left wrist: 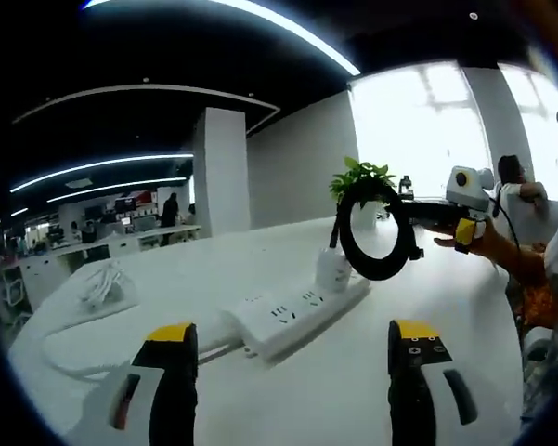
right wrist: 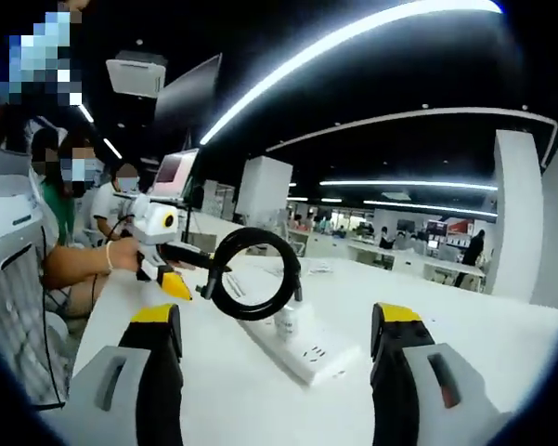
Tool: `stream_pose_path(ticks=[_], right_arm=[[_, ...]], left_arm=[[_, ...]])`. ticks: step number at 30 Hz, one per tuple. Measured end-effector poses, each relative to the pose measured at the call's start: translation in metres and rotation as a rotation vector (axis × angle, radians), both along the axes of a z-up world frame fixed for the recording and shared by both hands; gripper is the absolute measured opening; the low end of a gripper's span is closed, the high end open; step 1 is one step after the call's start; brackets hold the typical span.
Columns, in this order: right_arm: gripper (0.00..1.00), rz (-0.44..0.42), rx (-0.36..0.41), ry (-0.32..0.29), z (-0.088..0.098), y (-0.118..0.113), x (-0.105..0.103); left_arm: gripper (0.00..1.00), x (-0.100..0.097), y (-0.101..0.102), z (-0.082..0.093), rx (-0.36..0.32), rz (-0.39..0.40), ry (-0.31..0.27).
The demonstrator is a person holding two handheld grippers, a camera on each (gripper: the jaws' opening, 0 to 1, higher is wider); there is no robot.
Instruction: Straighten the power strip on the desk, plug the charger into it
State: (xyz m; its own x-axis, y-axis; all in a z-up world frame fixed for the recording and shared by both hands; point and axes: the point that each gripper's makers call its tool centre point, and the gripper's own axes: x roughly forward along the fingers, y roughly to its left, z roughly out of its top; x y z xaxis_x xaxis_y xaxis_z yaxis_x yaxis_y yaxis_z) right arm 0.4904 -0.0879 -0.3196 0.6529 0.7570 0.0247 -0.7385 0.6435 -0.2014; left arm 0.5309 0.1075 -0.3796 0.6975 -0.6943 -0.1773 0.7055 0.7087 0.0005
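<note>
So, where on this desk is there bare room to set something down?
Bare desk lies on the near side of the power strip. Crowded: the charger end under the black cable loop, and by the white cord bundle.

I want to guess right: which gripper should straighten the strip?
Probably left. The left gripper is open, with the strip and its near end just ahead between the jaws. The right gripper is open and near too, so it's close.

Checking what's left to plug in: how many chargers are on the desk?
1. A white charger stands on the far end of the power strip, below the black cable loop. The white cord bundle farther along the desk could hide another.
</note>
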Motion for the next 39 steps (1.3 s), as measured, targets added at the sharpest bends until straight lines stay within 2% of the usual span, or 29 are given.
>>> stream_pose_path(ticks=[6, 8, 12, 15, 21, 23, 25, 28, 32, 36, 39], right_arm=[[0.89, -0.025, 0.033, 0.078, -0.017, -0.007, -0.011], [0.88, -0.058, 0.081, 0.107, -0.020, -0.014, -0.010], [0.87, -0.097, 0.090, 0.141, -0.030, -0.025, -0.004], [0.87, -0.118, 0.075, 0.154, -0.037, -0.027, 0.002], [0.86, -0.159, 0.050, 0.238, -0.054, -0.029, 0.018], [0.86, -0.172, 0.040, 0.260, -0.060, -0.031, 0.025], [0.86, -0.182, 0.014, 0.293, -0.069, -0.032, 0.031], [0.85, -0.192, -0.010, 0.333, -0.078, -0.032, 0.039], [0.83, -0.187, -0.045, 0.347, -0.082, -0.027, 0.048], [0.79, -0.172, -0.083, 0.357, -0.085, -0.019, 0.054], [0.71, -0.150, -0.090, 0.357, -0.083, -0.011, 0.056]], left_arm=[[0.85, -0.014, 0.004, -0.006, 0.001, 0.021, 0.033], [0.85, -0.018, 0.005, -0.009, 0.011, 0.021, 0.044], [0.84, -0.017, 0.005, -0.014, 0.014, 0.043, 0.050], [0.84, -0.015, 0.001, -0.017, 0.020, 0.037, 0.058], [0.83, -0.011, -0.008, -0.024, 0.054, 0.009, 0.086], [0.82, -0.009, -0.011, -0.024, 0.038, -0.002, 0.103], [0.81, -0.007, -0.012, -0.026, 0.019, -0.003, 0.145], [0.81, 0.000, -0.010, -0.026, 0.013, 0.010, 0.165], [0.80, 0.009, -0.008, -0.030, 0.046, 0.036, 0.175], [0.78, 0.013, -0.012, -0.031, 0.046, 0.035, 0.193], [0.74, 0.018, -0.013, -0.030, 0.045, 0.039, 0.192]])
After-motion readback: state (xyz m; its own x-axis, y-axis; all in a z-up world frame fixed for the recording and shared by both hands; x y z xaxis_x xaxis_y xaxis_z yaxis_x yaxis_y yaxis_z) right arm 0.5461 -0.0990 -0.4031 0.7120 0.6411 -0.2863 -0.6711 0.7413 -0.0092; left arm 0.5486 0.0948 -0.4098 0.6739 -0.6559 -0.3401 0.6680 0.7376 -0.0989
